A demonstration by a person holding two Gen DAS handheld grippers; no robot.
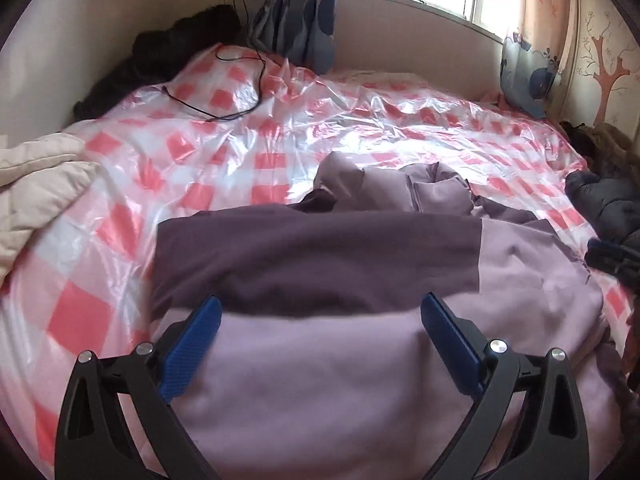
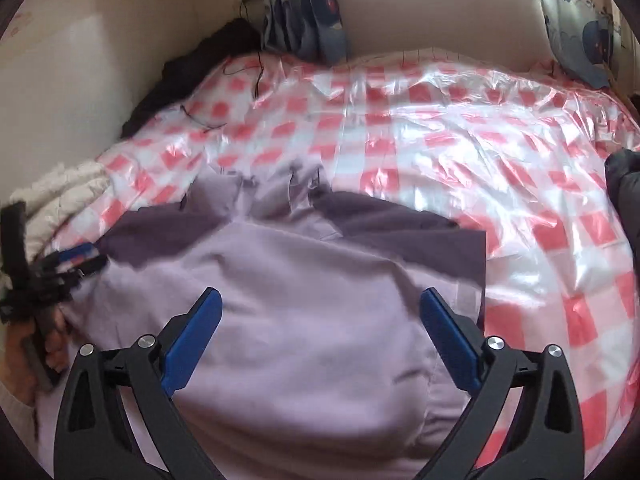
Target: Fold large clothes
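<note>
A large lilac garment with dark purple panels [image 1: 320, 360] lies spread on the bed's pink-and-white checked plastic cover [image 1: 200, 152]. Its hood and collar are bunched at the far end [image 1: 400, 188]. My left gripper [image 1: 320, 312] is open above the lilac fabric, near the edge of a dark purple band, holding nothing. The garment also fills the near part of the right wrist view [image 2: 300, 300]. My right gripper [image 2: 320, 308] is open over the lilac cloth, empty. The left gripper shows at the left edge of that view [image 2: 76, 258], beside the garment's left side.
A cream quilted item [image 1: 36, 176] lies at the bed's left edge. Dark jackets [image 1: 608, 208] are piled at the right edge. A black cable [image 1: 240, 80] crosses the far left of the bed. Dark clothing [image 1: 160, 52] lies by the wall. Curtains and a window stand behind.
</note>
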